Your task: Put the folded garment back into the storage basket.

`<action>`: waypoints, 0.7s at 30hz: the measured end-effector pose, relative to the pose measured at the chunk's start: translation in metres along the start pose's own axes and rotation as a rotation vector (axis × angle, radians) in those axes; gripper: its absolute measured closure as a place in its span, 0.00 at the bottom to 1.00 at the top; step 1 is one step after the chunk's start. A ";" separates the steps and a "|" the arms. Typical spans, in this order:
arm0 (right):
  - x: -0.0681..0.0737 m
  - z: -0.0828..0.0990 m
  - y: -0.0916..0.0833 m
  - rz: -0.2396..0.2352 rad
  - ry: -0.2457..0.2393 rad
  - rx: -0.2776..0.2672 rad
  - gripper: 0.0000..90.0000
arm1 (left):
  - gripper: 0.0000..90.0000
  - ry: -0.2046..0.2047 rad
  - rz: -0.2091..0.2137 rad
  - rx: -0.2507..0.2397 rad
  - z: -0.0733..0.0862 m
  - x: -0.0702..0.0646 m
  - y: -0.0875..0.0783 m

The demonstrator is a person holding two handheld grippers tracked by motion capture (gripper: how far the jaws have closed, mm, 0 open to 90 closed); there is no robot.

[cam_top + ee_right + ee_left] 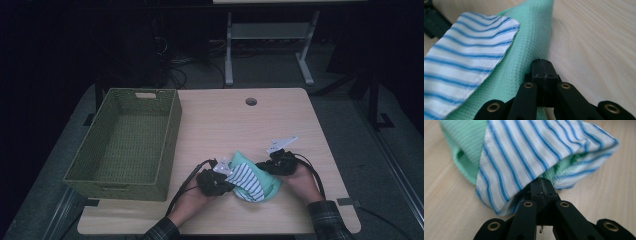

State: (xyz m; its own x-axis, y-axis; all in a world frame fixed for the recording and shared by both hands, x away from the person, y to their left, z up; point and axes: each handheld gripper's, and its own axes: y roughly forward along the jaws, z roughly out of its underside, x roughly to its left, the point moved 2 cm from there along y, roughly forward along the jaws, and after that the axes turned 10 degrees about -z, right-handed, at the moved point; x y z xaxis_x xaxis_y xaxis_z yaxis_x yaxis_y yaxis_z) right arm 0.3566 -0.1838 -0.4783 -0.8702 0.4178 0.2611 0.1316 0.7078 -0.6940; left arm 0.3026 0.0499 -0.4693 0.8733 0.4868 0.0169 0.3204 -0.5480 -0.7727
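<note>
While bunched up: mint-green waffle-knit cloth with a blue-and-white striped panel [252, 179]
long axis: roughly across the pale wooden table [225, 120]
spot: near front edge
left gripper [220, 176]: clamped on striped edge
right gripper [274, 162]: clamped on green edge

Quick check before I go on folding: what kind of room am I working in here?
Probably a lab or office workroom, not a home. You're at a light wooden desk with a cable hole; cables trail on the dark floor behind it, beside another desk's metal frame. A green woven basket sits at the left.
</note>
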 end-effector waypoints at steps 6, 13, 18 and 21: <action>0.008 0.009 -0.006 -0.002 0.001 0.006 1.00 | 1.00 0.008 -0.029 0.001 -0.003 0.006 0.003; 0.019 0.018 -0.011 -0.015 0.001 0.005 1.00 | 1.00 0.023 -0.075 0.005 -0.009 0.016 0.008; 0.027 0.022 -0.013 -0.030 -0.007 0.001 1.00 | 1.00 0.033 -0.105 0.009 -0.010 0.023 0.010; 0.032 0.025 -0.014 -0.036 -0.001 0.000 1.00 | 1.00 0.028 -0.115 0.009 -0.011 0.029 0.011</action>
State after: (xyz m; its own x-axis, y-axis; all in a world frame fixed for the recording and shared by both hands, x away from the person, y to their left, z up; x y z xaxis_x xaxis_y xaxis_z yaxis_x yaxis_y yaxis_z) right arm 0.3150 -0.1944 -0.4765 -0.8750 0.3915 0.2848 0.1004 0.7223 -0.6843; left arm 0.3351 0.0503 -0.4704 0.8409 0.5271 0.1230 0.4158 -0.4836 -0.7702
